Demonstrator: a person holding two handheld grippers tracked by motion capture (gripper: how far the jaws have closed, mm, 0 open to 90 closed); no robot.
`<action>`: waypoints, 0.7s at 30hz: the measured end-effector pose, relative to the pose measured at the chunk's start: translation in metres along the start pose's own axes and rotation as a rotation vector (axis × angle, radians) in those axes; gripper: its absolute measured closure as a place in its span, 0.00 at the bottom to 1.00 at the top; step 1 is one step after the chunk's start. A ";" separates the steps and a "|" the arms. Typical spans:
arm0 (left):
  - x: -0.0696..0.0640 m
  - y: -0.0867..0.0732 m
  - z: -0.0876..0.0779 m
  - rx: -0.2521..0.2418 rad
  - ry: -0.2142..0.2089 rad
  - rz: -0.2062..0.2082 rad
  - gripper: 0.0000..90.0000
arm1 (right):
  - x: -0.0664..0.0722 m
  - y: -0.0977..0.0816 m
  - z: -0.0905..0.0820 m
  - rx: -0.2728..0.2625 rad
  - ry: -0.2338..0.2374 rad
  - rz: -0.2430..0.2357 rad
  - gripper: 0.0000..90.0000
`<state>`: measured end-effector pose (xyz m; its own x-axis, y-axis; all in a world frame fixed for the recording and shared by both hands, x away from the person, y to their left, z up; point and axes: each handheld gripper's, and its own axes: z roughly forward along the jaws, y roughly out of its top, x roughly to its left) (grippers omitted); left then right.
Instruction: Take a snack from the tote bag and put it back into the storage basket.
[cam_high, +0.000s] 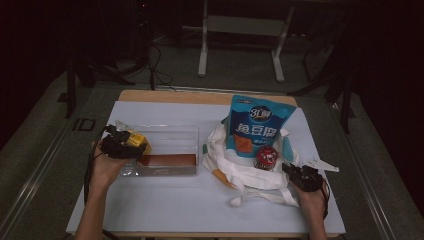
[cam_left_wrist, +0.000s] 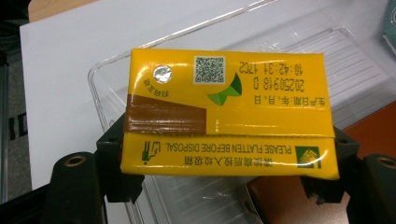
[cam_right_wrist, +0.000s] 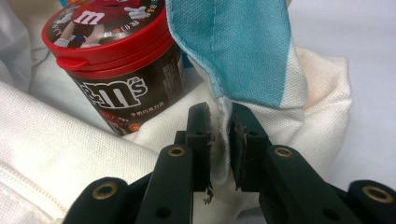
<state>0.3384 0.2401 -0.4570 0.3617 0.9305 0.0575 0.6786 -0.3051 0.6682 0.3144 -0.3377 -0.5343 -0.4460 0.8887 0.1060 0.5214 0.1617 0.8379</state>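
High view first: a person's forearms come in from the bottom edge over a table covered with a pale blue sheet (cam_high: 165, 205). The left gripper (cam_high: 120, 145) sits at the near left corner of a clear plastic rectangular tray (cam_high: 170, 132), clamped on a small yellow drink carton (cam_high: 136, 139) that hangs above the tray's left end. Inside the tray, along its near wall, lies a long reddish-brown flat bar (cam_high: 167, 160).

Left gripper view shows that carton (cam_left_wrist: 229, 112) from close up, flat and wide, with a printed code square, a silver straw seal and a brown band on its face. Both black jaws press against its two short ends, so the grip is firm, and the clear tray (cam_left_wrist: 355, 51) lies beneath it.

At the right side of the table stands a white cloth tote bag with teal trim (cam_high: 250, 175), slumped open. A tall blue snack pouch (cam_high: 256, 125) rises from it, and a round brown candy tub with a red lid (cam_high: 265, 157) sits just in front of the pouch. The right gripper (cam_high: 300, 175) is at the bag's right edge.

Right gripper view shows the jaws nearly together with the bag's rim (cam_right_wrist: 223, 112), its white seam, pinched between them, and the candy tub (cam_right_wrist: 116, 60) just beyond on the left.
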 end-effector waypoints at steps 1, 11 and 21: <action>0.000 0.000 0.000 0.001 0.000 0.000 0.31 | 0.000 0.000 0.000 0.000 0.000 0.000 0.88; -0.003 0.001 0.006 0.046 0.020 0.008 0.30 | 0.000 0.000 0.000 0.000 0.000 -0.001 0.88; 0.004 -0.007 -0.007 -0.016 -0.038 -0.055 0.27 | 0.000 0.000 0.000 0.001 0.000 -0.001 0.88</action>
<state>0.3309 0.2468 -0.4562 0.3485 0.9373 -0.0077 0.6880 -0.2502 0.6812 0.3144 -0.3376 -0.5343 -0.4463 0.8887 0.1048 0.5214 0.1630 0.8376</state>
